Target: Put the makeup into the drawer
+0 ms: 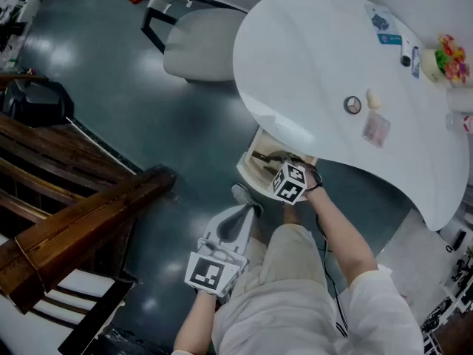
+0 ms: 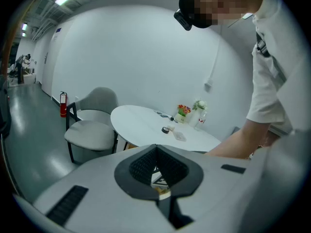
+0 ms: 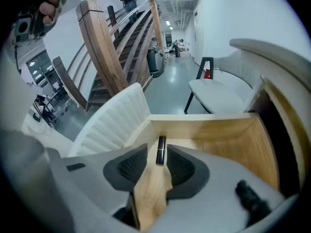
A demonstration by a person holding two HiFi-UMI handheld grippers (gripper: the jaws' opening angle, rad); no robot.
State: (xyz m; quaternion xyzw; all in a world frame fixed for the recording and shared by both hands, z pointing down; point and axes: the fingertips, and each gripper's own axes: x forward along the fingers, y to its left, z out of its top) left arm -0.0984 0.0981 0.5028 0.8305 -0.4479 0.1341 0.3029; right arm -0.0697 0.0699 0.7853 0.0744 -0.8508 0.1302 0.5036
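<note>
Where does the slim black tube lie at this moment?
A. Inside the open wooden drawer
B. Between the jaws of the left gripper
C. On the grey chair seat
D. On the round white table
A: the right gripper view shows the black tube lying flat on the floor of the wooden drawer.

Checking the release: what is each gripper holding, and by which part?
Nothing. The right gripper, jaws apart, hangs above the dark tube lying in the drawer; the left gripper is shut, empty.
</note>
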